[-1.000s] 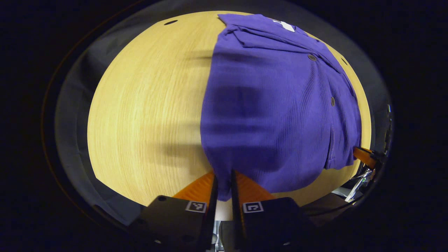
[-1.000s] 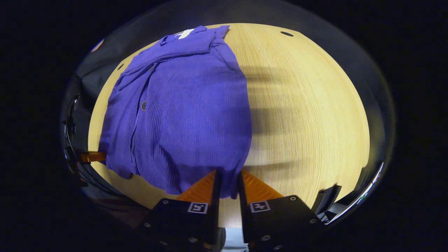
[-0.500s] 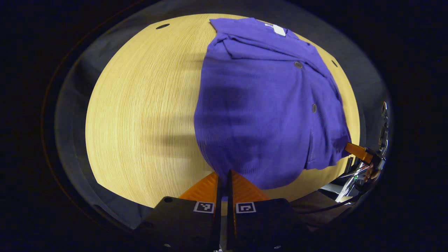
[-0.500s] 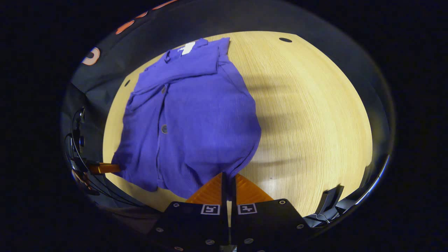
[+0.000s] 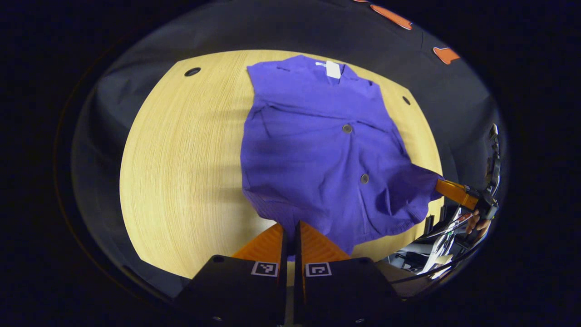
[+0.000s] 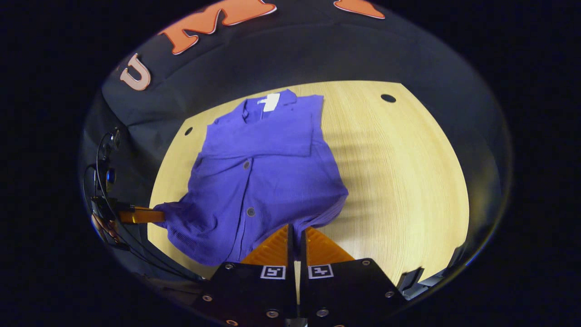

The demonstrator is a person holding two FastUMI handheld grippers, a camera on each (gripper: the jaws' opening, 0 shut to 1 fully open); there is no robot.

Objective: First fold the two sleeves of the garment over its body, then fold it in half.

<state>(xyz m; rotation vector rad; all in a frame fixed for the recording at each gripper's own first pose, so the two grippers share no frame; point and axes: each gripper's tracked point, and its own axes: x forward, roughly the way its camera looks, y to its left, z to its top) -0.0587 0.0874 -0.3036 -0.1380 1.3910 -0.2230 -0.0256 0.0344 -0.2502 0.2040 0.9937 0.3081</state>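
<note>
Now the garment (image 5: pixel 317 154), a purple shirt of thin ribbed cloth, lies on the worktop (image 5: pixel 181 159), which is pale wood with a fine straight grain and a rounded outline. Small dark round holes (image 5: pixel 192 71) sit in the worktop near its far edge, on each side of the garment. Its collar end points to the far edge, and a small white label (image 5: pixel 332 69) is sewn inside the collar; no writing on it can be read. Two dark round buttons (image 5: pixel 347 128) sit along the front opening of the garment. Both sleeves are folded over the body, and one makes a flat band across the chest just below the collar. The cloth is smooth near the collar and wrinkled near the hem, where the two near corners are raised from the worktop.

The left hand-held gripper (image 5: pixel 289 227) is clenched on the near hem corner of the garment, its fingers almost closed with the cloth between them. The right hand-held gripper (image 6: pixel 296 231) is clenched on the other near hem corner in the same way. In the left gripper view, the right one is seen beside the garment with a hand (image 5: pixel 476 222) behind it.
</note>
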